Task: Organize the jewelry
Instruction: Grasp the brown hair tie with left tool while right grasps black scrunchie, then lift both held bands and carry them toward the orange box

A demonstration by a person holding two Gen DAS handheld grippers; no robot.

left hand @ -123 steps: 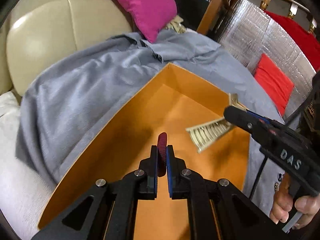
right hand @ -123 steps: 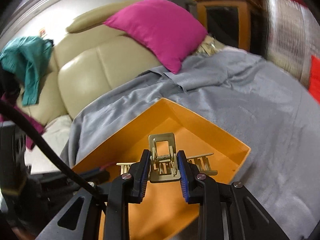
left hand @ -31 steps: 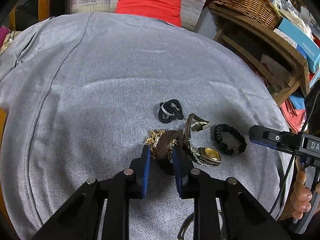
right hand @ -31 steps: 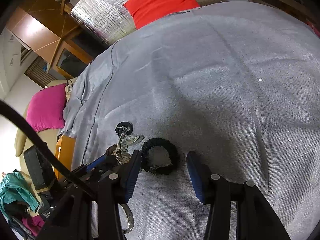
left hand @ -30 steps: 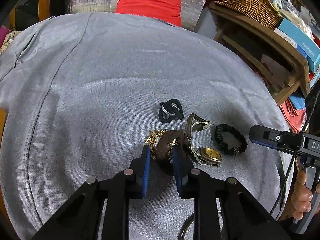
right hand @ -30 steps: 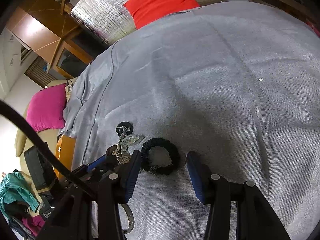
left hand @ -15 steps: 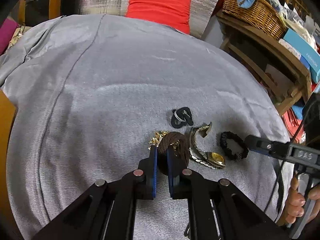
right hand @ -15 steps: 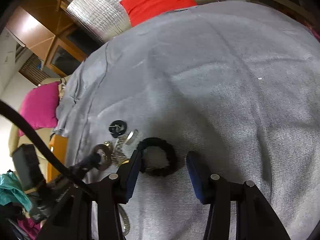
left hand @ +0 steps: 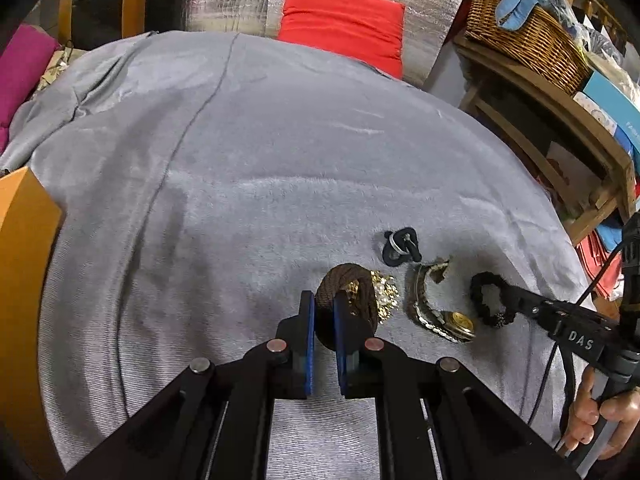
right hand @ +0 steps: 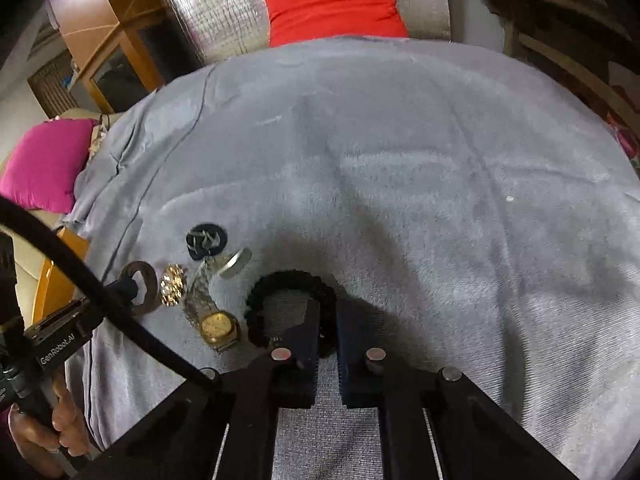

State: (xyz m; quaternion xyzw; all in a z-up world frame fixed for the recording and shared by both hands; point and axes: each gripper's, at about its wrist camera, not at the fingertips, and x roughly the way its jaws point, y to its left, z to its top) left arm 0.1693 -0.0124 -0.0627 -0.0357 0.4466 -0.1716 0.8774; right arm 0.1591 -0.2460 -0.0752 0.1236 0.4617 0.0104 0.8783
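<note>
My left gripper (left hand: 322, 312) is shut on a brown braided bracelet (left hand: 352, 280), held just above the grey cloth; it also shows in the right wrist view (right hand: 140, 286). My right gripper (right hand: 327, 320) is shut on the right side of a black braided bracelet (right hand: 280, 280), which lies on the cloth (left hand: 486, 300). Between the two lie a gold brooch (left hand: 382, 298) and a gold watch (left hand: 444, 316). A black clip with a ring (left hand: 400, 244) lies just beyond them.
The orange box (left hand: 20, 264) stands at the far left edge of the grey cloth (left hand: 260, 160). A red cushion (left hand: 340, 24) and silver foil sit behind. A wooden shelf with a wicker basket (left hand: 528, 36) stands at the right.
My left gripper has closed on the brown bracelet and lifted it slightly. My right gripper has moved down and closed on the black bracelet.
</note>
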